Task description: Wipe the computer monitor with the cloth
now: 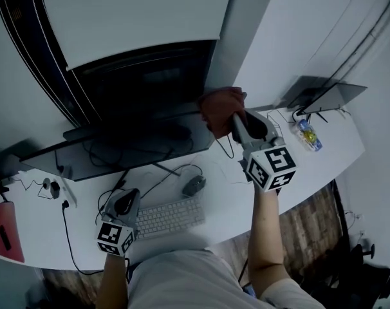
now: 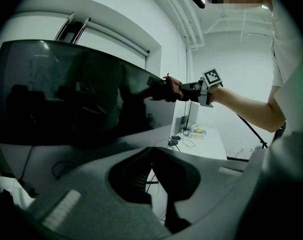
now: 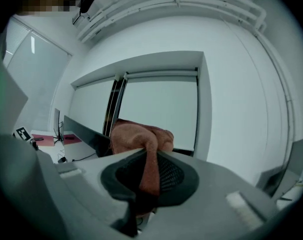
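The dark computer monitor [image 1: 143, 95] stands at the back of the white desk [image 1: 227, 201]. My right gripper [image 1: 237, 122] is shut on a reddish-brown cloth [image 1: 222, 108] and holds it against the monitor's upper right corner. In the right gripper view the cloth [image 3: 139, 139] bunches out past the jaws, over the monitor's edge [image 3: 84, 134]. The left gripper view shows the screen [image 2: 81, 94] side-on, with the cloth [image 2: 172, 90] at its far corner. My left gripper [image 1: 124, 205] hangs low by the keyboard, jaws together, holding nothing.
A white keyboard [image 1: 169, 216] and a mouse [image 1: 194, 185] lie in front of the monitor among loose cables. A laptop [image 1: 320, 95] and a small bottle [image 1: 309, 135] sit at the desk's right end. A red flat item [image 1: 5, 230] lies at the left end.
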Action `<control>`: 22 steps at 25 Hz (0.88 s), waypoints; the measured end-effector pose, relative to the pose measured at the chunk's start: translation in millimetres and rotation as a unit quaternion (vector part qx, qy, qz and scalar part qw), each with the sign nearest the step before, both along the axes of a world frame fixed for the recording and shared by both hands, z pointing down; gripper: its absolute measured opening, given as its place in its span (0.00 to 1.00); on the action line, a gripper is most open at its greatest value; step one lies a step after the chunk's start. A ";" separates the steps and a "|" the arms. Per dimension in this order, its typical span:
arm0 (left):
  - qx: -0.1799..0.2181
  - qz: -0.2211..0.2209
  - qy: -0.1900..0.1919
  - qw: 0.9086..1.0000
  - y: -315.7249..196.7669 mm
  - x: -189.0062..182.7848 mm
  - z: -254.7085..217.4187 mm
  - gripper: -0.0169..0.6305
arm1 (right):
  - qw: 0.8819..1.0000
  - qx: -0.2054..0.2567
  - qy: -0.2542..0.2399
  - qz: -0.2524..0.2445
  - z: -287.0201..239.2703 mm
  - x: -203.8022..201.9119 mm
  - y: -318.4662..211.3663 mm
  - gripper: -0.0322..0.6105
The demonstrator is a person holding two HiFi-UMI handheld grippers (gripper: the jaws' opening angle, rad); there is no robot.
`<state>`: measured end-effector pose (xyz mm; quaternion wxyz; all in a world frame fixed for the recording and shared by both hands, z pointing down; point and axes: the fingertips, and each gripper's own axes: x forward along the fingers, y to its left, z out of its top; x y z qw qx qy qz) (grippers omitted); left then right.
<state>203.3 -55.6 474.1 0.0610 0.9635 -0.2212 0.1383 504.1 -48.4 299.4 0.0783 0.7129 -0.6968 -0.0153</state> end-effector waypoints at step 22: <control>-0.015 0.017 -0.039 0.999 0.7 25.5 13.0 0.04 | 0.992 0.064 -0.111 0.023 50.4 34.1 3.6 0.13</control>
